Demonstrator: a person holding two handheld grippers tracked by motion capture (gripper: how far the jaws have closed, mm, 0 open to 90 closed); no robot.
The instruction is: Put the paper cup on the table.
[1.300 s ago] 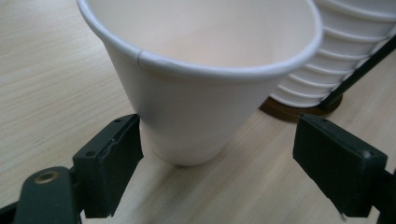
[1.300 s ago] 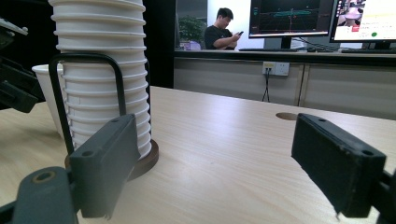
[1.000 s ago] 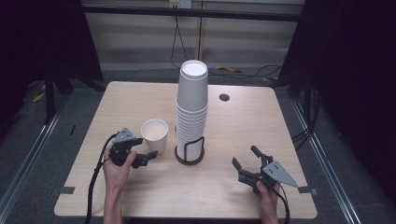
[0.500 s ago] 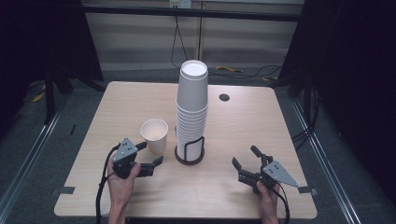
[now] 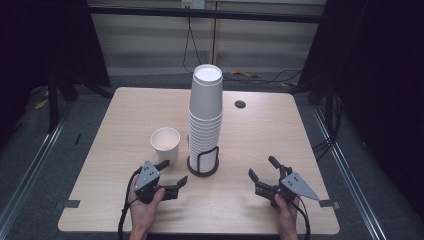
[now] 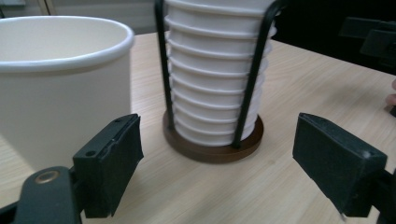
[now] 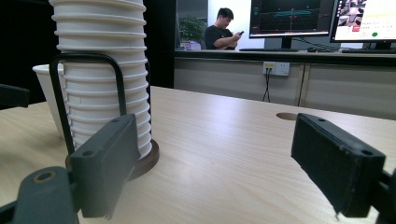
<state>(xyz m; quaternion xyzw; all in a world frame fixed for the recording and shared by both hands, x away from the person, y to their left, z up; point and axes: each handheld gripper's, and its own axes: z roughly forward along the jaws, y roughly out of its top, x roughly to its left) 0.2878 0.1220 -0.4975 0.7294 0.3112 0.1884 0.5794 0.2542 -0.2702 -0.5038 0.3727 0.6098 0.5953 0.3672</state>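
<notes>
Light wooden table, round cable hole near far edge; grey floor; pale panelled wall with socket; monitors on a rear counter; dark drapes, possibly curtains, at both sides

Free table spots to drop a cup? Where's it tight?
Free: right half of the table, from cup stack to right edge, beyond the right gripper; far-left corner behind the loose cup. Tight: between loose cup, cup stack and left gripper.
</notes>
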